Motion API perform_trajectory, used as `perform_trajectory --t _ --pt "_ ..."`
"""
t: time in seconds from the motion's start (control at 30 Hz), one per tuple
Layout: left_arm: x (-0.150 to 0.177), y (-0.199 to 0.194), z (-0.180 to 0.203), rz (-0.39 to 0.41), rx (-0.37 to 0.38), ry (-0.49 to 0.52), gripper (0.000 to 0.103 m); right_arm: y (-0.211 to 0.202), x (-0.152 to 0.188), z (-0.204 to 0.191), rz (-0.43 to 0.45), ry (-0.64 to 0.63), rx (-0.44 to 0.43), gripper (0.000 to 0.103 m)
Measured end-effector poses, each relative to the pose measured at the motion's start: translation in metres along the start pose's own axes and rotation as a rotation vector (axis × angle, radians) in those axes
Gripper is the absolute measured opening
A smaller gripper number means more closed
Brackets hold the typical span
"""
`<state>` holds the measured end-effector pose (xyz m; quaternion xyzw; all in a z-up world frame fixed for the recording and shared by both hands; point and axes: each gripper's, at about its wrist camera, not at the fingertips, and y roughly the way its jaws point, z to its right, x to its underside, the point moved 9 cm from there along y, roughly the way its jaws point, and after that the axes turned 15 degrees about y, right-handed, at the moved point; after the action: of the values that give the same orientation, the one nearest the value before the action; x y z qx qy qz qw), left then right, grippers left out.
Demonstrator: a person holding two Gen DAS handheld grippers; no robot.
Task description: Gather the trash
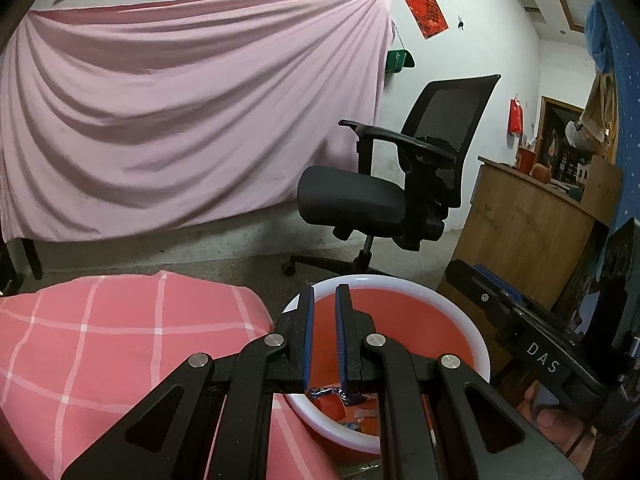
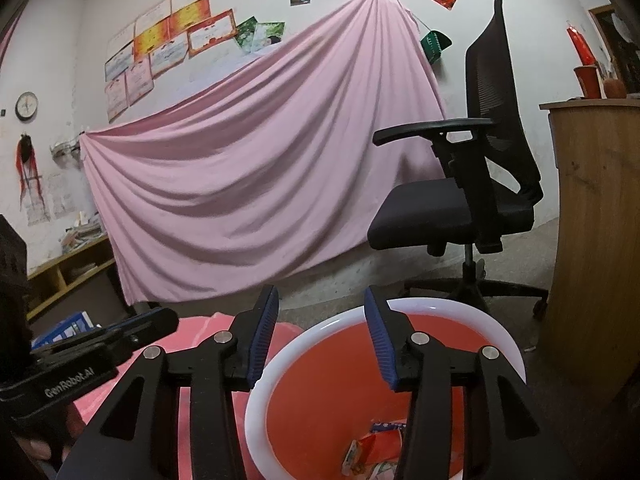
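A crumpled foil wrapper [image 1: 334,394] is held pinched at the base of the left gripper [image 1: 324,294], directly above the red bin [image 1: 476,344]; the right gripper [image 2: 320,300], jaws apart and empty, is poised over the same bin beside it.

Wrappers [image 2: 376,450] lie in the bin [image 2: 400,312]; bedding [image 1: 120,344] at its nine o'clock, chair [image 1: 384,196] at twelve, desk [image 1: 520,224] at two

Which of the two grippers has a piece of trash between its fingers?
The left gripper: it pinches a foil wrapper over the red bin. The right gripper is empty.
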<state>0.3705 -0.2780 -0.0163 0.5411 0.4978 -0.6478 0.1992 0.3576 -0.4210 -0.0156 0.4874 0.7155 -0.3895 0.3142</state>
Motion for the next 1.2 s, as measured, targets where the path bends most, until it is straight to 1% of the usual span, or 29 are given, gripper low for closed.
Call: perform_trajectory --t 0.17,0.23,0.27,0.3,0.33,0.37,0.47,0.53,0.6,0.63,0.67,0.73,0.8,0.83,0.87,1.0,1.2 --pt "-0.002 -0.012 -0.005 0.014 -0.018 0.003 0.008 -0.007 -0.004 -0.007 0.030 -0.018 -0.004 0.048" --pt "-0.003 -0.019 -0.008 0.024 -0.033 0.003 0.010 -0.011 -0.006 -0.011 0.049 -0.029 -0.002 0.053" --pt "-0.002 -0.022 -0.010 0.028 -0.040 0.002 0.016 -0.013 -0.008 -0.013 0.058 -0.033 0.000 0.055" --pt "-0.002 -0.027 -0.014 0.034 -0.051 -0.003 0.020 -0.015 -0.009 -0.015 0.067 -0.036 0.000 0.061" --pt "-0.002 -0.031 -0.016 0.041 -0.057 -0.009 0.030 -0.018 -0.010 -0.017 0.076 -0.038 -0.001 0.068" --pt "-0.002 -0.038 -0.020 0.056 -0.068 -0.021 0.034 -0.021 -0.011 -0.019 0.083 -0.040 0.000 0.070" --pt "-0.001 -0.053 -0.030 0.072 -0.093 -0.039 0.035 -0.031 -0.011 -0.026 0.104 -0.050 0.005 0.074" --pt "0.002 -0.065 -0.037 0.072 -0.105 -0.052 0.036 -0.038 -0.010 -0.031 0.118 -0.051 0.007 0.083" --pt "0.005 -0.077 -0.043 0.078 -0.118 -0.061 0.044 -0.044 -0.010 -0.036 0.129 -0.058 0.011 0.086" --pt "0.006 -0.085 -0.046 0.085 -0.127 -0.065 0.050 -0.048 -0.008 -0.039 0.135 -0.067 0.015 0.088" --pt "0.008 -0.094 -0.049 0.094 -0.137 -0.070 0.054 -0.051 -0.008 -0.041 0.138 -0.071 0.020 0.091" --pt "0.012 -0.109 -0.054 0.106 -0.150 -0.075 0.058 -0.059 -0.005 -0.045 0.150 -0.076 0.028 0.103" --pt "0.017 -0.124 -0.059 0.109 -0.161 -0.078 0.068 -0.070 -0.002 -0.050 0.162 -0.075 0.032 0.103" --pt "0.019 -0.129 -0.061 0.111 -0.165 -0.079 0.080 -0.074 0.000 -0.053 0.161 -0.075 0.035 0.103" --pt "0.023 -0.139 -0.065 0.119 -0.177 -0.083 0.088 -0.078 0.002 -0.055 0.160 -0.076 0.036 0.103" --pt "0.036 -0.171 -0.074 0.137 -0.211 -0.095 0.095 -0.097 0.011 -0.070 0.167 -0.092 0.029 0.103" --pt "0.057 -0.213 -0.083 0.142 -0.251 -0.098 0.098 -0.126 0.030 -0.095 0.173 -0.134 0.024 0.103"
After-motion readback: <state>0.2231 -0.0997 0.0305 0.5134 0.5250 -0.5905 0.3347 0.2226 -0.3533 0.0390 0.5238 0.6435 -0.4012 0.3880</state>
